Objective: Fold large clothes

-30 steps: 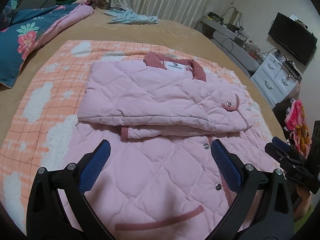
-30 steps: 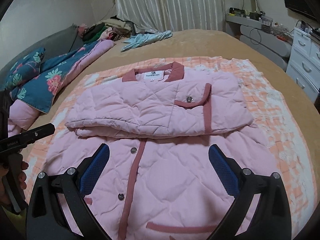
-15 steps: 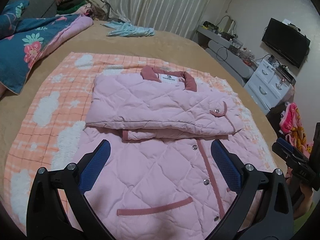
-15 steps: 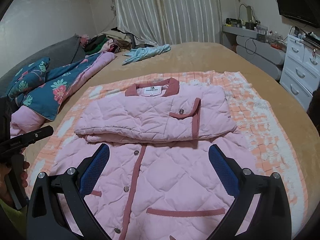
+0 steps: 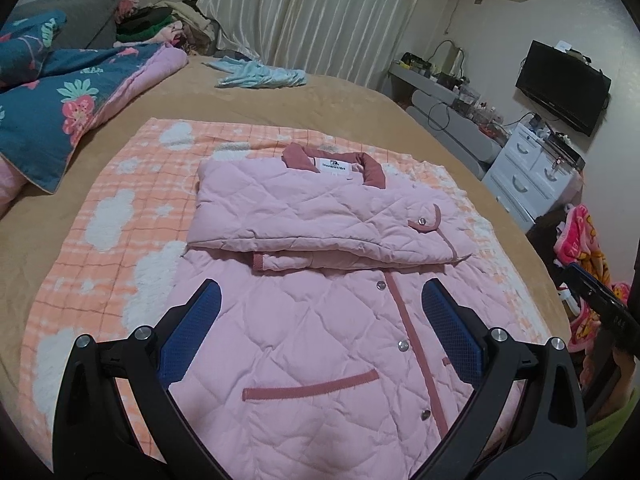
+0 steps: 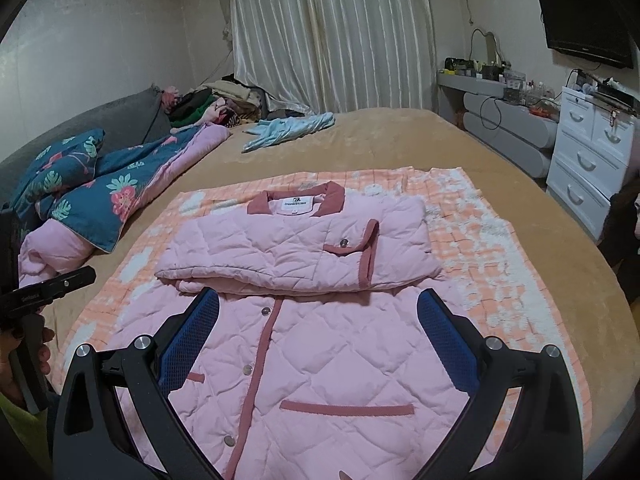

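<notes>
A pink quilted jacket (image 5: 320, 320) (image 6: 320, 344) with dark pink trim lies flat on an orange and white checked blanket (image 5: 120, 220) (image 6: 480, 232) on the bed. Its sleeves are folded across the chest below the collar (image 5: 332, 162) (image 6: 296, 200). My left gripper (image 5: 322, 320) hovers open above the jacket's lower half, nothing between its blue pads (image 5: 192, 328). My right gripper (image 6: 318, 328) is likewise open and empty over the lower half. The right gripper's body shows at the left wrist view's right edge (image 5: 600, 308); the left one shows at the right wrist view's left edge (image 6: 40, 292), held by a hand.
A blue floral quilt (image 5: 60, 108) (image 6: 92, 192) lies along the bed's left side. A light blue garment (image 5: 260, 76) (image 6: 292, 128) sits at the far end, with a clothes pile (image 6: 216, 104) beyond. White drawers (image 6: 592, 160) and a grey shelf (image 5: 452, 120) stand right of the bed.
Both grippers have drawn back and risen from the jacket, so more of its lower half, hem pockets and the room shows. The jacket has not moved. Both stay open.
</notes>
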A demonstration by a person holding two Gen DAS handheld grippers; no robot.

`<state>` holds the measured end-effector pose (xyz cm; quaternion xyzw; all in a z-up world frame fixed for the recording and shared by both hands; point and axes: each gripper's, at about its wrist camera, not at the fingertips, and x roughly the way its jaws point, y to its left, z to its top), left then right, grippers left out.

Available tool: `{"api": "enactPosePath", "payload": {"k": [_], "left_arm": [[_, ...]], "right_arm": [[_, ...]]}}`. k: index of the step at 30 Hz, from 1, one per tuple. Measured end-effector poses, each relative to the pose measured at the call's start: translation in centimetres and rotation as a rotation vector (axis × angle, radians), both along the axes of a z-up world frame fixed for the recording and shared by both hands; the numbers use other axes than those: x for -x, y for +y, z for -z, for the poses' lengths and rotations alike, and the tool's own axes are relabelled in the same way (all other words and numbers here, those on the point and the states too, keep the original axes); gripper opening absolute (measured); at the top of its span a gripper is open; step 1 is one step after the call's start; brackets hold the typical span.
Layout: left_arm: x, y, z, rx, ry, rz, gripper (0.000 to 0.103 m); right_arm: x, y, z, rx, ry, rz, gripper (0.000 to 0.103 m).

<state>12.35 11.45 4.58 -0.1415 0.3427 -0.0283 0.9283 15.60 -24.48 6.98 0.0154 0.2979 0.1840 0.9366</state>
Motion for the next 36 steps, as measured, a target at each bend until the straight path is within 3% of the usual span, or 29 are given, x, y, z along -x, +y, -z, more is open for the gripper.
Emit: {"api": "enactPosePath", "payload": {"k": [15,36], "left_arm": [[4.1,-1.6,0.1,-0.045,-0.032,0.006,0.094],[8.9,-4.5,4.2,-0.1,0.015,0.035,0.094]], "right_arm": [[3.4,-1.9,0.8,0.032,-0.008,0.013,0.099],[8.2,-4.1,5.0,0.102,0.058,-0.003,0.099]]}}
